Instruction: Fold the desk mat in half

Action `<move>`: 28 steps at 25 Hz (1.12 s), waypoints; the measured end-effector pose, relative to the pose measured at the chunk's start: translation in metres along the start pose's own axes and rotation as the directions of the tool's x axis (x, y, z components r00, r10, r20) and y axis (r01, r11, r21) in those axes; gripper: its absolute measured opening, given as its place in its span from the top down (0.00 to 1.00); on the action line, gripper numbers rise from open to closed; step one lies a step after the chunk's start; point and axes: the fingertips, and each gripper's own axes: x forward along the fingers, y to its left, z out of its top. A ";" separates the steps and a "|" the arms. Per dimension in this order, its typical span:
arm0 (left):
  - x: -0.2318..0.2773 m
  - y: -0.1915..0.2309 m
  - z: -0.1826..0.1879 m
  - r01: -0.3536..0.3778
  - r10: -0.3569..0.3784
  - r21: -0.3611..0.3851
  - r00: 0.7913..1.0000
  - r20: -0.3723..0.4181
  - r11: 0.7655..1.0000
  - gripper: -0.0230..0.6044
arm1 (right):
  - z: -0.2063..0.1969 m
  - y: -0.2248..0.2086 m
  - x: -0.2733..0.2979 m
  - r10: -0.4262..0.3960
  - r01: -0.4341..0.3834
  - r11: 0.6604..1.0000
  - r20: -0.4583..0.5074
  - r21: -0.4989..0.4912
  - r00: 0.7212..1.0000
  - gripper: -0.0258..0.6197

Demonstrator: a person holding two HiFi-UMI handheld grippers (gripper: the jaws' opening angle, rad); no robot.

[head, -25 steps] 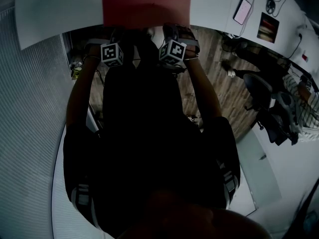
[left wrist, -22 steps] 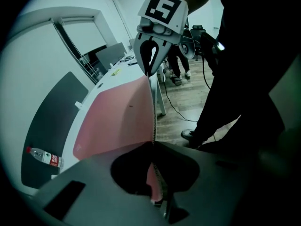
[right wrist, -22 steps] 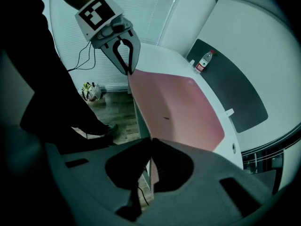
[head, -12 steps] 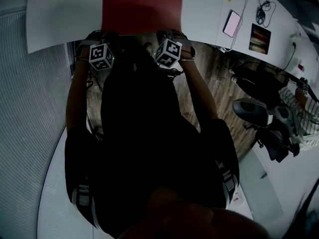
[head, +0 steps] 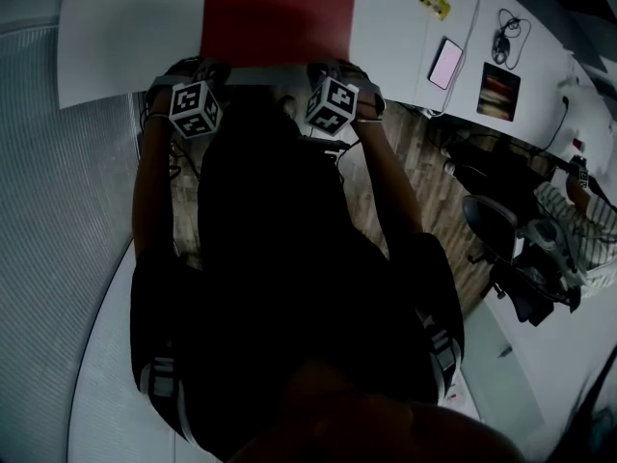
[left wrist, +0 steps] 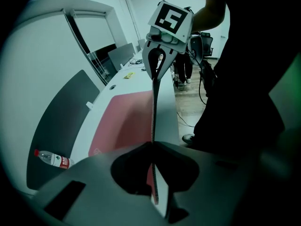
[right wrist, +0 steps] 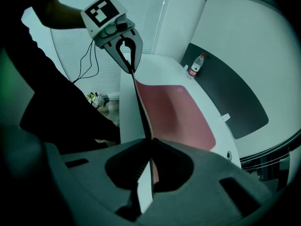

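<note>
Your left gripper has its jaws pinched tight on the near edge of the red desk mat. Your right gripper is the same, clamped on that edge at the other corner. Each gripper view looks along the raised edge to the other gripper at the upper centre of its frame, also closed on the mat. Head view hides the jaws and shows only the two marker cubes against the mat's lower edge, with the mat at top centre on the white desk. The water bottle appears only in the gripper views, the phone only in head view, upper right. Count: two grippers, one mat, one bottle, one phone.
</note>
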 end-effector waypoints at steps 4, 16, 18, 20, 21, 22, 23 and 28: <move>-0.007 0.010 -0.001 0.056 -0.056 -0.002 0.998 0.025 0.998 0.94 | 0.007 -0.016 0.007 -0.014 0.014 1.000 0.002 -0.006 1.000 0.94; -0.020 0.058 -0.002 0.156 -0.160 0.038 0.979 0.124 0.987 0.94 | 0.031 -0.057 -0.003 0.005 -0.004 0.999 -0.037 0.032 0.999 0.94; -0.020 0.071 -0.002 0.136 -0.143 0.058 0.981 0.135 0.989 0.94 | 0.036 -0.068 -0.002 -0.016 0.018 0.999 -0.044 0.051 0.999 0.94; -0.020 0.084 -0.002 0.115 -0.123 0.060 0.981 0.151 0.992 0.94 | 0.039 -0.080 -0.002 -0.039 0.043 0.996 -0.051 0.079 0.998 0.94; -0.020 0.091 -0.003 0.109 -0.117 0.058 0.980 0.158 0.992 0.94 | 0.042 -0.086 -0.002 -0.050 0.055 0.994 -0.055 0.093 0.997 0.94; -0.020 0.097 -0.004 0.106 -0.115 0.058 0.980 0.164 0.993 0.94 | 0.045 -0.092 -0.002 -0.062 0.068 0.992 -0.058 0.104 0.996 0.94; -0.021 0.103 -0.005 0.105 -0.114 0.060 0.979 0.169 0.993 0.94 | 0.049 -0.098 -0.003 -0.073 0.080 0.991 -0.061 0.112 0.995 0.94; -0.030 0.123 -0.005 0.104 -0.119 0.088 0.975 0.188 0.991 0.94 | 0.061 -0.124 -0.007 -0.132 0.141 0.983 -0.080 0.119 0.988 0.94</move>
